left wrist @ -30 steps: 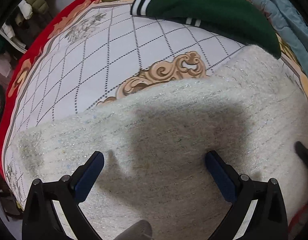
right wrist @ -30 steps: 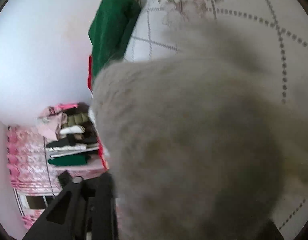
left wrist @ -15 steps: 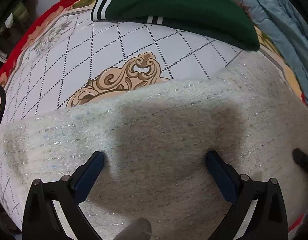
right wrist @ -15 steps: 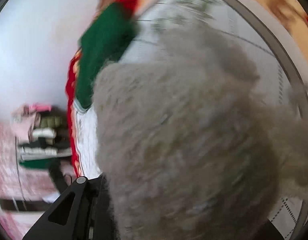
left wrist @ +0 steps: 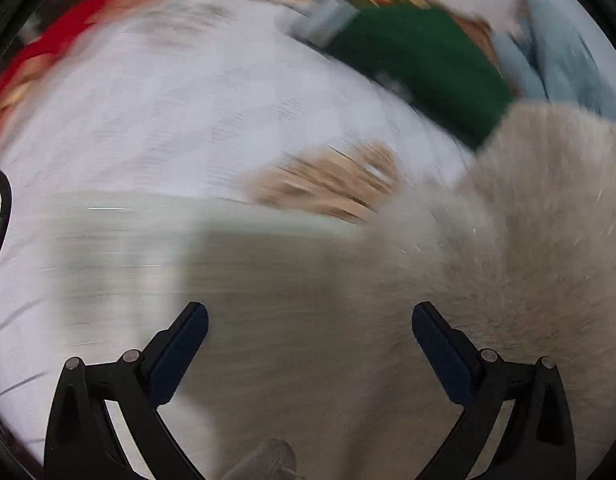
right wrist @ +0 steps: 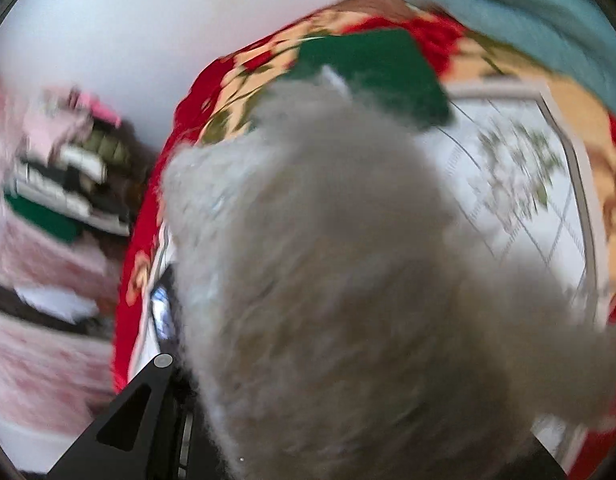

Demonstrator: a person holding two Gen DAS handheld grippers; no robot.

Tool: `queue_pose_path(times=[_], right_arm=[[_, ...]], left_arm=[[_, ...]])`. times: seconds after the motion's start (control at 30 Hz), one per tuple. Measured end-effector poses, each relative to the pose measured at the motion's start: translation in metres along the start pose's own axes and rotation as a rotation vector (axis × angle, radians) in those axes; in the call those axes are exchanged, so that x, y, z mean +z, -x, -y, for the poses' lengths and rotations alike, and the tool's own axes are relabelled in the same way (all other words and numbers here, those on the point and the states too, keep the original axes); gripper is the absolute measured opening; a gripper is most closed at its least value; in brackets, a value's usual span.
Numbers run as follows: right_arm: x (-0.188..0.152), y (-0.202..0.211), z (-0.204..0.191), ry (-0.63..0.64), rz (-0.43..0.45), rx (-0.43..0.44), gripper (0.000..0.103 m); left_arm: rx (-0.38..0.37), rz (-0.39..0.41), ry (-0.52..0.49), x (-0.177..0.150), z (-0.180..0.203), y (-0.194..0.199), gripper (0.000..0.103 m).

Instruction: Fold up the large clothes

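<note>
A large cream fuzzy sweater (left wrist: 328, 300) lies on the white patterned bedspread (left wrist: 167, 100); the left wrist view is motion-blurred. My left gripper (left wrist: 308, 332) is open and empty just above the sweater. Part of the sweater rises at the right (left wrist: 548, 220). In the right wrist view the sweater (right wrist: 348, 280) fills the frame and hangs bunched from my right gripper (right wrist: 332, 440), which is shut on it; its fingertips are hidden by the cloth.
A folded green garment (left wrist: 420, 64) lies at the far side of the bed (right wrist: 368, 64). A light blue garment (left wrist: 568, 52) lies at the far right. A shelf of folded clothes (right wrist: 67, 184) stands beyond the bed's red edge (right wrist: 147, 240).
The left gripper has swung quickly, blurring its view. The right gripper has lifted and carried the sweater's end over, so that a raised part now shows at the right of the left view.
</note>
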State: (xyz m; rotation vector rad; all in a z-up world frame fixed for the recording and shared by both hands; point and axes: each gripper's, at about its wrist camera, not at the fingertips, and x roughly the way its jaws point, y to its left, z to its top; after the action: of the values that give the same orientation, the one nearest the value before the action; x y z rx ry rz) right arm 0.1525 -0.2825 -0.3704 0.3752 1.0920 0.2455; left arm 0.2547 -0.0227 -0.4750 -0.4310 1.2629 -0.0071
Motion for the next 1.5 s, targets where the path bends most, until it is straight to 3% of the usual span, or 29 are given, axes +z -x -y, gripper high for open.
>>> queue_pose_path(times=[0.13, 0.27, 0.37, 0.5, 0.57, 0.63, 0.7, 0.87, 1.0, 1.1, 1.17, 1.2, 1.3, 1.43, 1.5], right_arm=[[-0.030, -0.008, -0.108, 0.333, -0.034, -0.103, 0.025], [-0.104, -0.043, -0.208, 0.665, -0.062, -0.159, 0.025], [-0.172, -0.082, -0.256, 0.824, -0.121, -0.180, 0.025], [-0.243, -0.130, -0.284, 0.943, -0.207, -0.216, 0.026], [-0.262, -0.160, -0.282, 0.999, -0.254, -0.244, 0.035], [-0.270, -0.163, -0.293, 1.046, -0.285, -0.247, 0.058], [-0.267, -0.145, -0.293, 1.015, -0.327, -0.163, 0.070], [-0.235, -0.089, -0.268, 0.809, -0.462, 0.039, 0.073], [-0.202, -0.044, -0.213, 0.591, -0.493, 0.044, 0.073], [-0.173, -0.027, -0.165, 0.406, -0.444, -0.006, 0.073], [-0.152, -0.026, -0.134, 0.283, -0.393, -0.006, 0.073], [-0.141, -0.036, -0.126, 0.255, -0.390, -0.014, 0.073], [-0.115, -0.059, -0.116, 0.192, -0.390, 0.008, 0.043], [-0.091, -0.103, -0.137, 0.201, -0.417, 0.089, 0.034], [-0.083, -0.134, -0.146, 0.200, -0.420, 0.059, 0.027]], left_arm=[[0.091, 0.104, 0.185, -0.007, -0.112, 0.092, 0.103], [0.200, 0.151, 0.302, -0.037, -0.203, 0.152, 0.103], [0.267, 0.158, 0.358, -0.070, -0.253, 0.178, 0.103], [0.309, 0.143, 0.423, -0.096, -0.291, 0.185, 0.103], [0.307, 0.139, 0.441, -0.099, -0.300, 0.186, 0.103], [0.290, 0.140, 0.446, -0.099, -0.301, 0.191, 0.103], [0.252, 0.150, 0.433, -0.093, -0.292, 0.200, 0.103], [0.145, 0.167, 0.339, -0.072, -0.251, 0.220, 0.103], [0.091, 0.126, 0.265, -0.068, -0.206, 0.200, 0.103], [0.221, 0.046, 0.230, -0.084, -0.189, 0.151, 0.103], [0.344, -0.075, 0.199, -0.106, -0.194, 0.099, 0.103], [0.345, -0.120, 0.211, -0.116, -0.200, 0.084, 0.103], [0.323, -0.134, 0.279, -0.126, -0.213, 0.078, 0.103], [0.333, -0.074, 0.263, -0.109, -0.201, 0.103, 0.103], [0.357, -0.046, 0.239, -0.097, -0.192, 0.114, 0.103]])
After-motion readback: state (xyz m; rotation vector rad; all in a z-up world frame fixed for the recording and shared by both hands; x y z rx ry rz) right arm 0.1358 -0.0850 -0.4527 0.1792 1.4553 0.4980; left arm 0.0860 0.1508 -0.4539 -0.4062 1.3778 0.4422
